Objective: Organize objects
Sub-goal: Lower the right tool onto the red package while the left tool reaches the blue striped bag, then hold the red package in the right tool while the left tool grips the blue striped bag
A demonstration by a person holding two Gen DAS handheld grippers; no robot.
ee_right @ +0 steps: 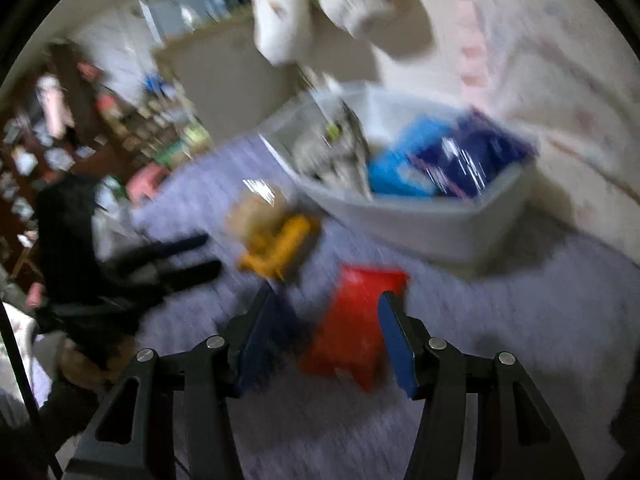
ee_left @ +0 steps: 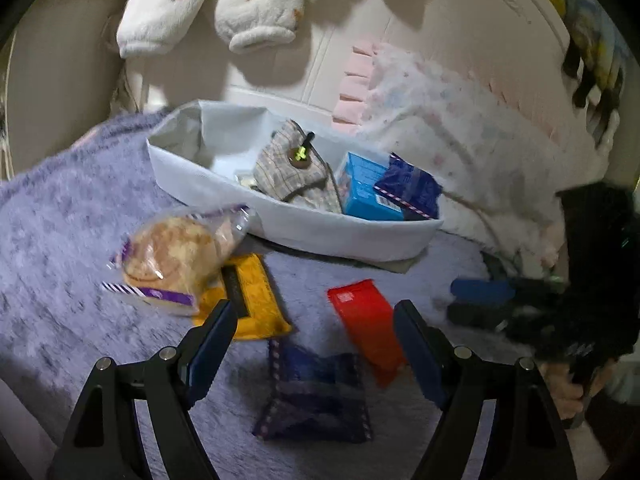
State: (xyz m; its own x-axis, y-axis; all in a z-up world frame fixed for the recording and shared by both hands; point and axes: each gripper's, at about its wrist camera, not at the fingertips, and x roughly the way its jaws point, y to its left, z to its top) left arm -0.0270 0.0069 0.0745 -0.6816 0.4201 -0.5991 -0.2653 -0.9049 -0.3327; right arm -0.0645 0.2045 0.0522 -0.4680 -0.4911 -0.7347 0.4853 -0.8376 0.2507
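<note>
Red packet [ee_right: 356, 328] — between right tongs [ee_right: 326, 344]

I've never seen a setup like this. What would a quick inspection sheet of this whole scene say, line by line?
Surface: fuzzy lavender blanket over a bed.
Job's things: white fabric bin already holds a plaid pouch, a light blue box and a dark blue packet. Loose on the blanket: bagged bread overlapping a yellow packet, a red packet, a dark blue striped packet.
Clutter: nothing seen.
Grippers: left gripper open, empty; right gripper open, straddling the red packet, view blurred.
Cables: nothing seen for certain.
Surroundings: floral pillow, white fleece garment hanging above, crowded shelves.
</note>
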